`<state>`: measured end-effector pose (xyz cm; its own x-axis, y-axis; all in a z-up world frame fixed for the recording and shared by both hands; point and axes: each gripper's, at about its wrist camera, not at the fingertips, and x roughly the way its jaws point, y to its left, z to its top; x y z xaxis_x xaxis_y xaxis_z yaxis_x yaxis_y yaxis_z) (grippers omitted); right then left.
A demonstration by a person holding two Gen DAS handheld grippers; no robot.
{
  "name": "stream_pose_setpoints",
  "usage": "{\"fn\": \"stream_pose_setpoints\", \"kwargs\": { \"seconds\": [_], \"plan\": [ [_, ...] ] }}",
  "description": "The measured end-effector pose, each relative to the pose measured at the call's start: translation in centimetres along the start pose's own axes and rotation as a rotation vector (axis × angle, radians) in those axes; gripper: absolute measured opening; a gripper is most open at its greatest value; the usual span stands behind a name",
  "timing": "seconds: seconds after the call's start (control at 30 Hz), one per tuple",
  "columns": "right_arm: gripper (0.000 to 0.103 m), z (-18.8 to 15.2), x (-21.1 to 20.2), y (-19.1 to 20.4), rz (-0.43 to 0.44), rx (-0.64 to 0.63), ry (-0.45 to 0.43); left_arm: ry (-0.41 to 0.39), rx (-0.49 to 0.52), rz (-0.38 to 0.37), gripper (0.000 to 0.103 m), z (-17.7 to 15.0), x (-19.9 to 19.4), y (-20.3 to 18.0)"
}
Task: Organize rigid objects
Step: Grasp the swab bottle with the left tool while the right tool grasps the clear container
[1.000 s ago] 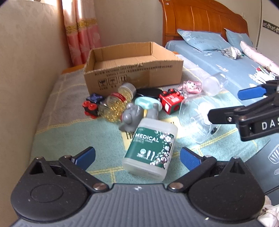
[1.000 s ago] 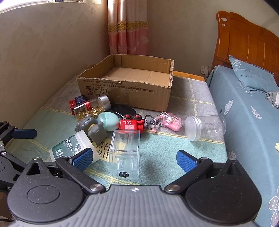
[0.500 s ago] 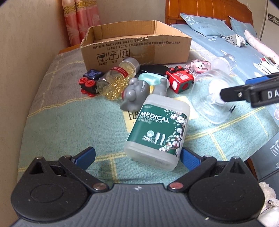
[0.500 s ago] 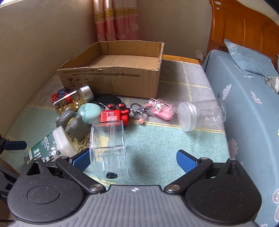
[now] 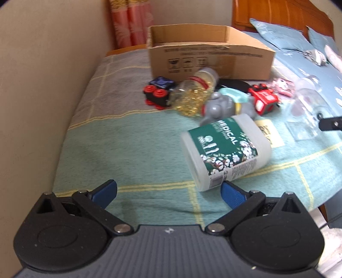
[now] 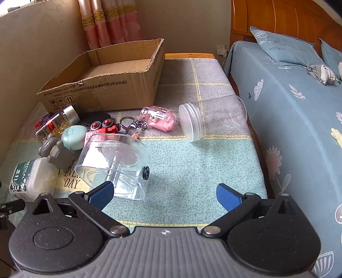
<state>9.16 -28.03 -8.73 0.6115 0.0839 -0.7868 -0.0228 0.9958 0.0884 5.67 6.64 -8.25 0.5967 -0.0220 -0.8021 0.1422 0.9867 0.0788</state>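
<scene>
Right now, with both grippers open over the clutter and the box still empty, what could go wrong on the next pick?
1. The cotton swab jar lies on its side, only partly between the left gripper fingers; closing may roll it away.
2. The clear container by the right gripper is smooth and curved, so it may slip.
3. It leans near the grey toy; lifting could disturb the pile before reaching the cardboard box.

A blue-sheeted bed (image 6: 288, 111) with a pillow (image 6: 282, 50), wooden headboard (image 6: 277, 19) and pink curtain (image 6: 106, 21) behind
</scene>
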Motion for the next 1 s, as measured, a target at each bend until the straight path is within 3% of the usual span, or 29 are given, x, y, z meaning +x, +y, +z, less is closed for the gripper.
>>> {"fn": "stream_pose_setpoints", "kwargs": {
  "seconds": [0.1, 0.3, 0.4, 0.53, 0.8, 1.0],
  "plan": [
    [0.103, -0.2, -0.2, 0.9, 0.031, -0.039, 0.002, -0.004, -0.004, 0.004, 0.102, -0.1, -0.2, 0.1],
    [0.103, -1.9, 0.3, 3.3, 0.132, -0.180, -0.027, -0.026, 0.044, -0.109, 0.102, 0.0, -0.7, -1.8],
    [0.103, -3.1, 1.7, 4.1, 0.122, -0.253, -0.018, -0.039, 0.058, -0.142, 0.102, 0.5, -0.5, -2.8],
    [0.103, -4.0, 1.9, 4.5, 0.126, -0.314, -0.070, -0.054, 0.080, -0.168, 0.102, 1.3, 0.0, -3.8],
    [0.103, -3.9, 2.7, 4.8, 0.108, -0.278, -0.155, -0.040, 0.079, -0.142, 0.102, 2.5, 1.9, -4.8],
    [0.103, -3.8, 3.0, 4.5, 0.120, -0.289, -0.169, -0.021, 0.055, -0.119, 0.102, 1.9, 2.1, -2.7]
  ]
}}
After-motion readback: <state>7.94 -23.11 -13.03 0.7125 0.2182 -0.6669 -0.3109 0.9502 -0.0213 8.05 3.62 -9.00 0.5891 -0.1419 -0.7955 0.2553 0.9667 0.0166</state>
